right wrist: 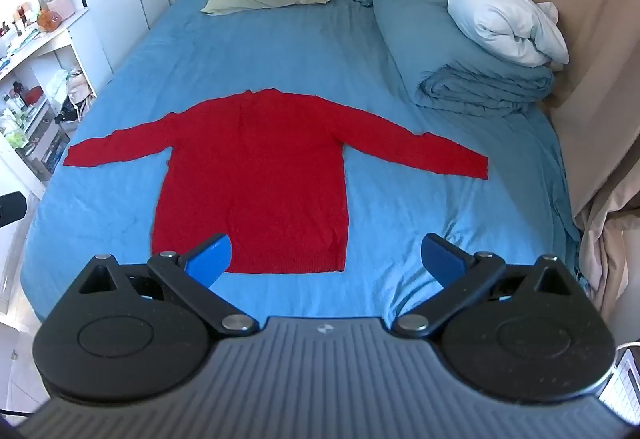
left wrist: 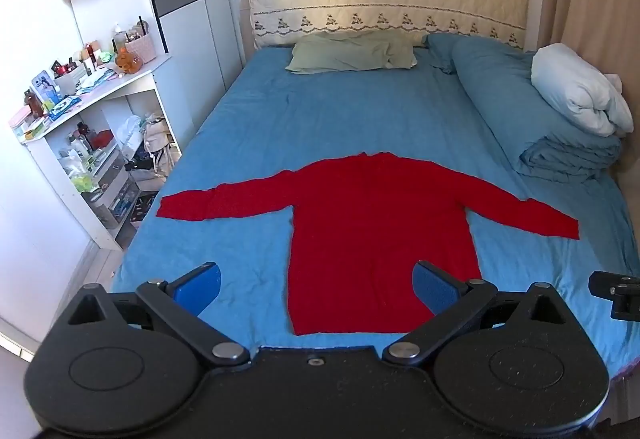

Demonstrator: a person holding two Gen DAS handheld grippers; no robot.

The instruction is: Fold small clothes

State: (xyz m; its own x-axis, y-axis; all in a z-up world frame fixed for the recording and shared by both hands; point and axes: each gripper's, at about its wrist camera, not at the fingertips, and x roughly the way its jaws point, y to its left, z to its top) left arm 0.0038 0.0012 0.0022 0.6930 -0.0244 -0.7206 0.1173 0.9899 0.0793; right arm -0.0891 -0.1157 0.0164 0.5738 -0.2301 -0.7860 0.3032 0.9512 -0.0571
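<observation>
A red long-sleeved sweater (left wrist: 380, 223) (right wrist: 256, 175) lies flat on the blue bed sheet (left wrist: 272, 127) (right wrist: 280, 51), both sleeves spread out to the sides, hem toward me. My left gripper (left wrist: 316, 285) hovers above the hem's left part, wide open, blue pads empty. My right gripper (right wrist: 326, 257) hangs over the hem's right corner, also wide open with nothing between its fingers. Neither touches the sweater. A black part of the right gripper (left wrist: 616, 293) shows at the right edge of the left wrist view.
A green pillow (left wrist: 352, 53), a rolled blue duvet (left wrist: 520, 111) and a white pillow (left wrist: 580, 91) lie at the bed's head and right side. A cluttered white shelf (left wrist: 92, 143) stands left of the bed. Curtains (right wrist: 592, 79) hang on the right.
</observation>
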